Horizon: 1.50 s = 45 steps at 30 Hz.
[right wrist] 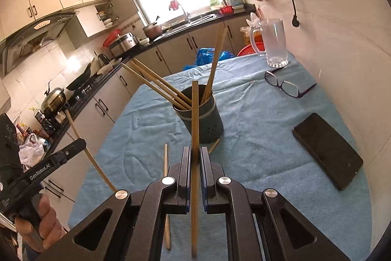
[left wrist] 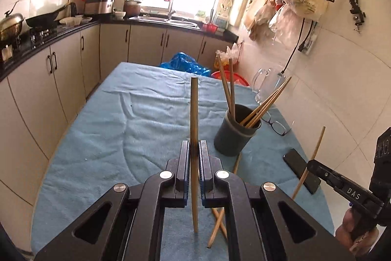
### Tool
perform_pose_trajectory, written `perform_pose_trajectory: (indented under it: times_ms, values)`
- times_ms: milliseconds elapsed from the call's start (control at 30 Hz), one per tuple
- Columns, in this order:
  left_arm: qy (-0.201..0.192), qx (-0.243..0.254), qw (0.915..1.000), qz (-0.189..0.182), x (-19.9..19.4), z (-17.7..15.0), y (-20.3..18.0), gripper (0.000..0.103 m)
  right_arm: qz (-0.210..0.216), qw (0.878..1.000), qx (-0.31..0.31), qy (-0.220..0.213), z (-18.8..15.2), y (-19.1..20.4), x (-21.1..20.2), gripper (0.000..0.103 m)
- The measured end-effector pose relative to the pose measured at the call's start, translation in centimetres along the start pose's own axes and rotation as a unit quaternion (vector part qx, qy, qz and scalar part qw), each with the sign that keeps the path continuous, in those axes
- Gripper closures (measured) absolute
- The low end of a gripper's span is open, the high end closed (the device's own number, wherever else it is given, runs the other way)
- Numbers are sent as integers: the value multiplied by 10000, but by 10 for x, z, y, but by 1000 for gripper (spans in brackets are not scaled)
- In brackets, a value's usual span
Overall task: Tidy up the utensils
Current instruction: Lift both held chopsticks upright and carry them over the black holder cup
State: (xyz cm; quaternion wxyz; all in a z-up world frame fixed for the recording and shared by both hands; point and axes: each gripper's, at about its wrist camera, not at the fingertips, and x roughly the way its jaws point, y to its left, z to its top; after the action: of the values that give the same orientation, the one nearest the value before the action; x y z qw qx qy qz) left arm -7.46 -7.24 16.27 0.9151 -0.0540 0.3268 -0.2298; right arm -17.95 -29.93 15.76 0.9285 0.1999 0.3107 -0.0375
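Note:
In the left wrist view my left gripper [left wrist: 194,146] is shut on a wooden chopstick [left wrist: 193,109] that stands nearly upright above the blue cloth. A dark round holder [left wrist: 235,136] with several chopsticks leaning in it stands just to the right. The right gripper [left wrist: 309,164] shows at the far right, with another chopstick pinched in it. In the right wrist view my right gripper [right wrist: 195,151] is shut on an upright chopstick [right wrist: 194,114] just short of the holder [right wrist: 207,124]. The left gripper [right wrist: 81,143] is at the left, gripping its chopstick.
Loose chopsticks [left wrist: 214,229] lie crossed on the blue cloth [left wrist: 122,126] under the grippers, one [right wrist: 166,158] beside the holder. A black phone [right wrist: 327,151], glasses [right wrist: 286,86] and a glass mug [right wrist: 275,43] lie along the right wall. Kitchen counters run on the left.

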Motion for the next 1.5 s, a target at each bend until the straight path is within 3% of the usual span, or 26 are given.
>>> perform_pose_trajectory:
  times_ms: [1500]
  values:
    - [-132, 42, 9996, -234, -18, 8, -11, 97, -10, 9986, 346, -398, 14, -16, -31, 96]
